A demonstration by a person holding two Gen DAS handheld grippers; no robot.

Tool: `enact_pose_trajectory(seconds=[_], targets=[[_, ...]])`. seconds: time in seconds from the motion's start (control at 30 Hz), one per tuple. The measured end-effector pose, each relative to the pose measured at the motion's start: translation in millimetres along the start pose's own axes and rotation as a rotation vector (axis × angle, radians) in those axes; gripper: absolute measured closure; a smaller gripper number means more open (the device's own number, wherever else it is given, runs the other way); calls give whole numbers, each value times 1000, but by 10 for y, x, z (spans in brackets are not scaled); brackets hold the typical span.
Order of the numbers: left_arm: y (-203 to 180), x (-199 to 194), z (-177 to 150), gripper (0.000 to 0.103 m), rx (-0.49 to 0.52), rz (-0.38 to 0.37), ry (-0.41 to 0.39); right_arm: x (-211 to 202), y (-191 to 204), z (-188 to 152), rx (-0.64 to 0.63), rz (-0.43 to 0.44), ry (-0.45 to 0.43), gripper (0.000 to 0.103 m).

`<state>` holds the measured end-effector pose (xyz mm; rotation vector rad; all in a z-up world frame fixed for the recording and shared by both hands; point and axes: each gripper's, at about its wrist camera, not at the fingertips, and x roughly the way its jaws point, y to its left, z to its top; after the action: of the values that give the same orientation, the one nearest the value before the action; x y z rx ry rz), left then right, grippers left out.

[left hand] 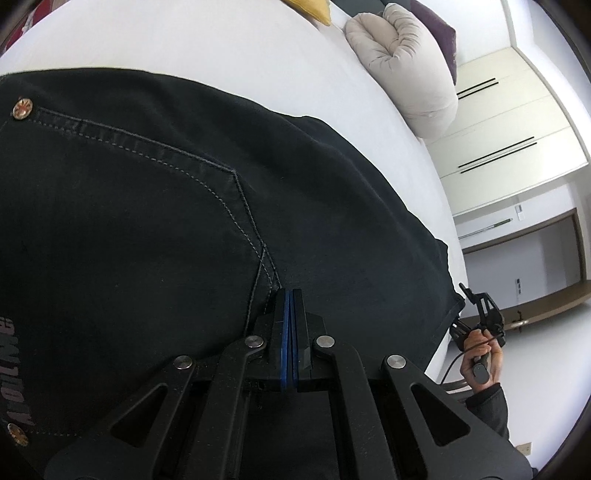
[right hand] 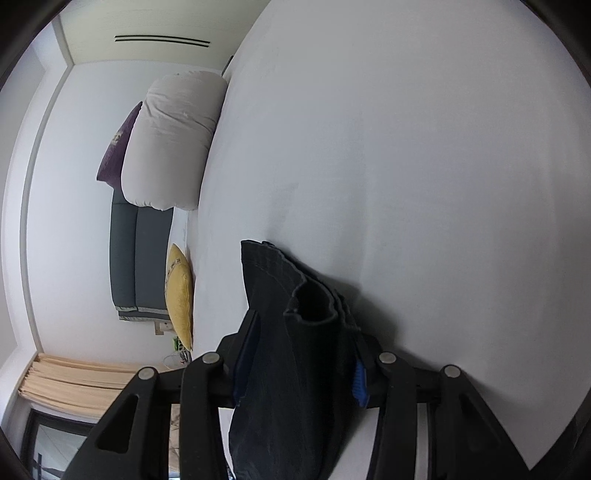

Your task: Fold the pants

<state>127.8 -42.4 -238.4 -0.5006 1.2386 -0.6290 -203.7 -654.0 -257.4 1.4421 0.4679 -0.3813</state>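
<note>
Black denim pants (left hand: 155, 229) lie spread on the white bed (left hand: 207, 48), back pocket and brass rivets facing up. My left gripper (left hand: 290, 295) is shut, its blue pads pressed together at the pants' seam; whether cloth is pinched between them is hidden. In the right wrist view my right gripper (right hand: 301, 332) holds a bunched stack of the pants' hem ends (right hand: 291, 332) between its blue-padded fingers (right hand: 360, 382), just above the bed sheet (right hand: 406, 147). The right gripper also shows in the left wrist view (left hand: 476, 317), held by a hand at the bed's edge.
A beige pillow (left hand: 402, 70), a purple cushion (left hand: 439, 33) and a yellow cushion (left hand: 314, 9) lie at the head of the bed. White wardrobes (left hand: 517, 122) stand beyond the bed. A grey headboard (right hand: 140, 258) and curtains (right hand: 74, 380) show in the right wrist view.
</note>
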Motion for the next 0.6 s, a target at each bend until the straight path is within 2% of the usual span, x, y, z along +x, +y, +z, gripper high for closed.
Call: enact_pose_trajectory(seconds=[0.03, 0.07, 0.1, 0.17, 0.27, 0.5, 0.6], targets=[[16, -1, 4, 103, -6, -6, 1, 14, 2, 14, -3, -4, 1, 68], [50, -21, 3, 103, -10, -12, 2, 27, -11, 27, -1, -3, 3, 81], [81, -49, 2, 103, -12, -15, 2, 47, -45, 38, 11, 2, 8, 89], [98, -68, -4, 103, -9, -14, 1, 62, -140, 57, 42, 22, 9, 91], [126, -85, -11, 103, -10, -18, 1, 39, -138, 55, 17, 26, -6, 92], [196, -150, 0, 103, -18, -27, 0, -1, 162, -21, -146, -87, -56, 92], [202, -162, -2, 103, -15, -26, -2, 0, 412, -137, -263, -132, -70, 93]])
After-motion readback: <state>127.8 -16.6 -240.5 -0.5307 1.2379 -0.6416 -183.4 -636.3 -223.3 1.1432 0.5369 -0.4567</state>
